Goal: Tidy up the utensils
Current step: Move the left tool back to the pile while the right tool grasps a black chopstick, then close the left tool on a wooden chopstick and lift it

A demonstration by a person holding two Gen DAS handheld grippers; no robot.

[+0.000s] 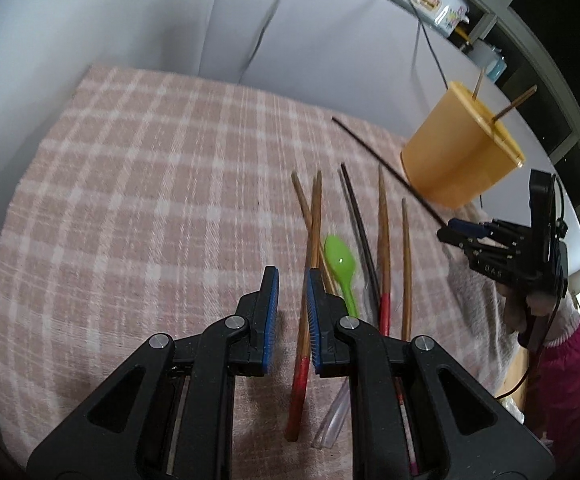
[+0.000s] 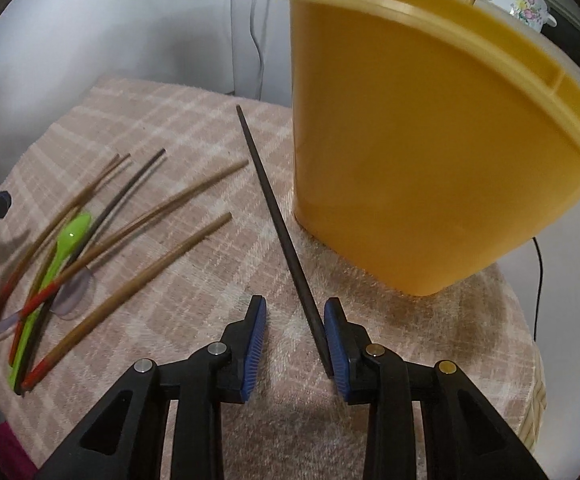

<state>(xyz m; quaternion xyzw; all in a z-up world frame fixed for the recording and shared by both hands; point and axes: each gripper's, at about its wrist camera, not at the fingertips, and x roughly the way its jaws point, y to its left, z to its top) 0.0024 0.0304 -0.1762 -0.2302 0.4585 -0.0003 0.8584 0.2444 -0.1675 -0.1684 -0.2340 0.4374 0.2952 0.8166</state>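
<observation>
Several wooden chopsticks, some red-tipped, lie loose on a pink checked cloth (image 1: pixel 149 180) with a green plastic spoon (image 1: pixel 340 260) among them. My left gripper (image 1: pixel 292 276) hangs low over them, open by a narrow gap. One red-tipped chopstick (image 1: pixel 304 340) runs between its pads, close to the right pad. My right gripper (image 2: pixel 294 304) is open wider beside the yellow utensil holder (image 2: pixel 430 140). A thin dark chopstick (image 2: pixel 273 208) rests with its near end against the right pad, and the left pad is clear of it. Two sticks stand in the holder (image 1: pixel 458 148).
A clear plastic spoon (image 2: pixel 73 292) lies under the pile. A floral enamel pot (image 2: pixel 530 4) and cables sit on the white surface behind. In the left wrist view a hand in a magenta sleeve (image 1: pixel 570 360) holds the right gripper (image 1: pixel 448 232). The cloth's edge drops off to the right.
</observation>
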